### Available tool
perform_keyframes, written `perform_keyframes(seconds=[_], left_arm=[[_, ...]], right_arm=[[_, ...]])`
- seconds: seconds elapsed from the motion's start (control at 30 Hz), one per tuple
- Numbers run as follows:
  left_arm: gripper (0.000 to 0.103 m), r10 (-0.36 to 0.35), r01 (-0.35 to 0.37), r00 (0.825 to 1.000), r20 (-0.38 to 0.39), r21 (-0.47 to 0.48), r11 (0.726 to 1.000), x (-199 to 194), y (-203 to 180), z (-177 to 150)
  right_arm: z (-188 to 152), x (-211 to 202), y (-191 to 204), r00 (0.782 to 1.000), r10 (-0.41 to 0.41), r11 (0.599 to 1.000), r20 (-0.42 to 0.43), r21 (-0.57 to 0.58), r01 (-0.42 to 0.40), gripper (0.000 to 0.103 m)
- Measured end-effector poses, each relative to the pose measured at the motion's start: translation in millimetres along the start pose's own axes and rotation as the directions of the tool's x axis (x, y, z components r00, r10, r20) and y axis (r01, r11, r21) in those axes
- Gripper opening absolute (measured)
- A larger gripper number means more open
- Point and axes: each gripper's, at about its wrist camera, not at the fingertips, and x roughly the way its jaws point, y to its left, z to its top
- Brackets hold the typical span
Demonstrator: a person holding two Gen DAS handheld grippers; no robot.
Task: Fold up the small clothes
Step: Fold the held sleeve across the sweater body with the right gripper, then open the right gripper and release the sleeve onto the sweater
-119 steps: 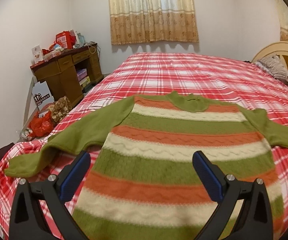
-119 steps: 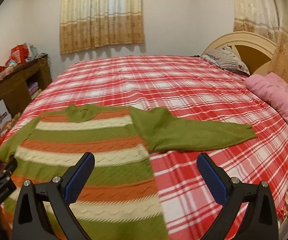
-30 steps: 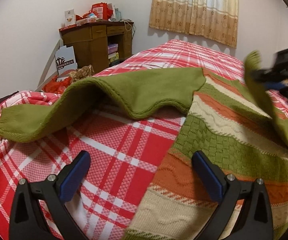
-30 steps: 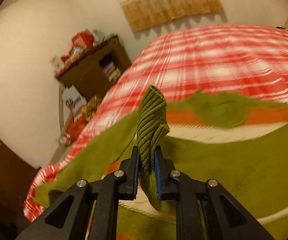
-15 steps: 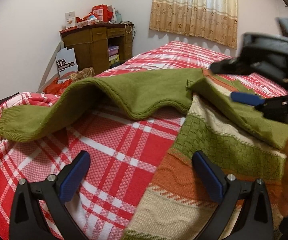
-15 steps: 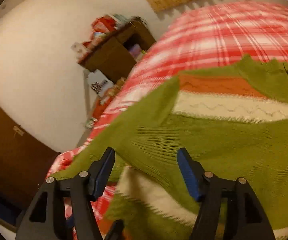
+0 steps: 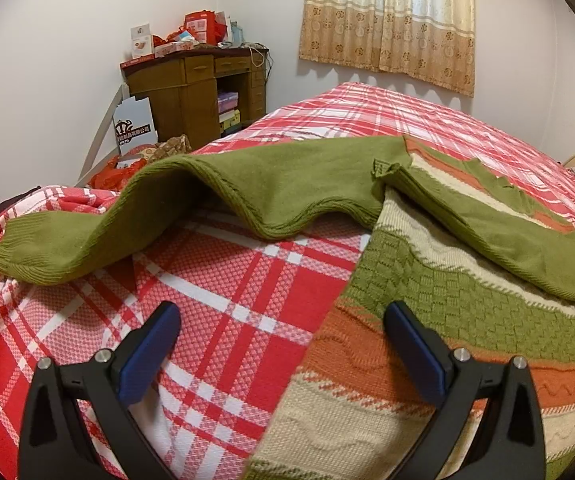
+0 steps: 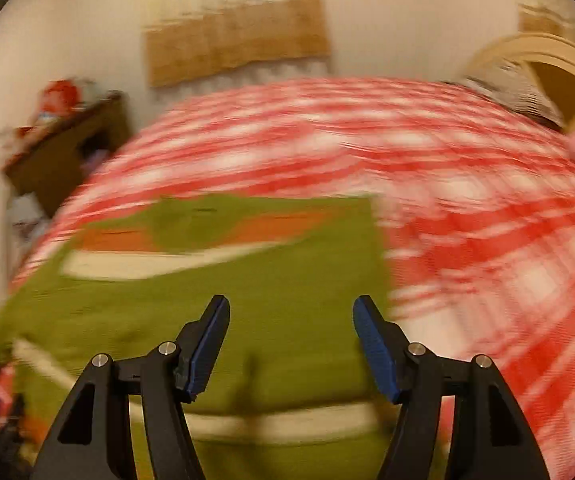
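Observation:
A striped sweater (image 7: 439, 320) in green, orange and cream lies on the red plaid bed (image 7: 227, 292). One green sleeve (image 7: 495, 224) is folded across its chest; the other sleeve (image 7: 159, 208) stretches left toward the bed's edge, rumpled. My left gripper (image 7: 283, 340) hovers open over the sweater's left side seam, nothing between its blue pads. In the blurred right wrist view the sweater (image 8: 215, 300) fills the lower left, and my right gripper (image 8: 290, 336) stands open above it with nothing in its jaws.
A wooden desk (image 7: 195, 92) piled with boxes stands by the far left wall, with bags and a sign on the floor beside it. Curtains (image 7: 387, 20) hang behind the bed. A headboard (image 8: 551, 64) and a pink pillow sit at the right.
The right gripper let go of the green sleeve cuff, which now lies across the sweater's chest, opened, then swung away to the right out of the left view. The left gripper stayed put.

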Motion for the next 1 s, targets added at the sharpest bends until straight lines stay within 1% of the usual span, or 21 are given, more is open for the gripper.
perform_keyframes(seconds=[0.07, 0.1, 0.17, 0.2, 0.23, 0.3, 0.33, 0.43, 0.5, 0.57, 0.6, 0.63, 0.7, 0.73, 0.77, 0.8, 0.83, 0.87, 0.9, 0.97, 1.0], left_arm=[[0.103, 0.001, -0.001, 1.000, 0.000, -0.001, 1.000, -0.3, 0.0, 0.3], [0.103, 0.002, -0.002, 1.000, 0.000, 0.000, 1.000, -0.3, -0.5, 0.1], [0.103, 0.007, -0.007, 1.000, 0.000, 0.002, 1.000, -0.5, -1.0, 0.7], [0.103, 0.009, -0.009, 1.000, -0.001, 0.004, 1.000, -0.6, -0.2, 1.2], [0.103, 0.009, -0.009, 1.000, -0.001, 0.003, 1.000, -1.0, -0.4, 1.4], [0.103, 0.007, -0.007, 1.000, -0.002, 0.002, 1.000, -1.0, -0.4, 1.5], [0.103, 0.009, -0.009, 1.000, -0.001, 0.003, 1.000, -1.0, -1.1, 1.1], [0.103, 0.009, -0.009, 1.000, -0.001, 0.003, 1.000, -1.0, -0.9, 1.1], [0.103, 0.009, -0.009, 1.000, 0.000, 0.003, 1.000, -1.1, -0.8, 1.3], [0.103, 0.010, -0.010, 1.000, 0.000, 0.004, 1.000, -1.0, -1.0, 1.1], [0.103, 0.012, -0.012, 1.000, 0.000, 0.005, 1.000, -1.1, -0.3, 1.3], [0.103, 0.011, -0.011, 1.000, 0.000, 0.005, 1.000, -1.0, -0.3, 0.9], [0.103, 0.009, -0.009, 1.000, -0.001, 0.004, 1.000, -1.1, 0.0, 1.1], [0.103, 0.009, -0.009, 1.000, 0.000, 0.004, 1.000, -1.0, 0.3, 1.3], [0.103, 0.010, -0.010, 1.000, 0.000, 0.004, 1.000, -1.0, 0.7, 1.4], [0.103, 0.011, -0.011, 1.000, 0.000, 0.005, 1.000, -1.1, 0.3, 1.4], [0.103, 0.012, -0.012, 1.000, 0.001, 0.006, 1.000, -1.0, 0.7, 1.7], [0.103, 0.012, -0.012, 1.000, 0.001, 0.006, 1.000, -0.9, 1.0, 1.8], [0.103, 0.012, -0.012, 1.000, 0.000, 0.005, 1.000, -1.0, 0.7, 1.4], [0.103, 0.010, -0.010, 1.000, -0.001, 0.005, 1.000, -1.0, 0.2, 1.2], [0.103, 0.009, -0.009, 1.000, -0.002, 0.004, 1.000, -0.9, 0.6, 1.4]], right_arm=[[-5.8, 4.8, -18.7, 0.999, -0.029, 0.999, -0.030, 0.027, 0.030, 0.065], [-10.9, 11.2, -24.6, 0.998, -0.020, 0.999, -0.060, 0.030, 0.021, 0.065], [-21.4, 17.3, -32.7, 0.995, 0.024, 0.999, -0.099, 0.028, -0.021, 0.065], [-25.2, 19.7, -33.8, 0.994, 0.040, 0.999, -0.100, 0.028, -0.037, 0.057], [-26.4, 17.2, -32.6, 0.997, 0.025, 1.000, -0.076, 0.000, -0.025, 0.044], [-24.5, 15.2, -31.9, 0.996, 0.039, 0.999, -0.078, -0.022, -0.041, 0.024], [-25.0, 14.2, -30.9, 0.997, 0.028, 0.999, -0.072, -0.021, -0.030, 0.023], [-25.9, 12.5, -43.9, 0.998, -0.004, 1.000, -0.061, 0.014, 0.005, 0.021], [-26.0, 14.5, -54.8, 0.998, 0.020, 0.999, -0.063, 0.043, -0.018, 0.021], [-28.8, 12.3, -55.7, 0.998, 0.012, 0.999, -0.059, 0.036, -0.010, 0.022], [-29.2, 12.1, -53.1, 0.998, -0.003, 1.000, -0.055, 0.025, 0.004, 0.024], [-29.0, 12.1, -49.3, 0.998, -0.010, 1.000, -0.055, 0.009, 0.010, 0.029], [-25.5, 7.1, -47.1, 0.998, -0.008, 1.000, -0.065, 0.008, 0.008, 0.029], [-24.1, -2.2, -47.3, 0.999, -0.008, 0.999, -0.042, 0.038, 0.010, 0.029], [-23.0, -18.6, -45.3, 1.000, 0.002, 0.998, 0.022, 0.068, -0.003, 0.029], [-22.9, -31.5, -39.3, 0.997, 0.015, 0.998, 0.076, 0.065, -0.019, 0.029], [-21.6, -41.3, -28.5, 0.993, 0.028, 0.999, 0.112, 0.039, -0.033, 0.029], [-20.6, -47.6, -11.7, 0.990, 0.060, 0.998, 0.128, -0.006, -0.060, 0.029], [-20.3, -48.3, 3.9, 0.988, 0.106, 0.994, 0.116, -0.043, -0.102, 0.029], [-22.6, -41.1, 39.0, 0.977, 0.206, 0.974, 0.056, -0.109, -0.199, 0.029], [-24.0, -37.7, 50.6, 0.973, 0.225, 0.968, 0.042, -0.125, -0.218, 0.029]])
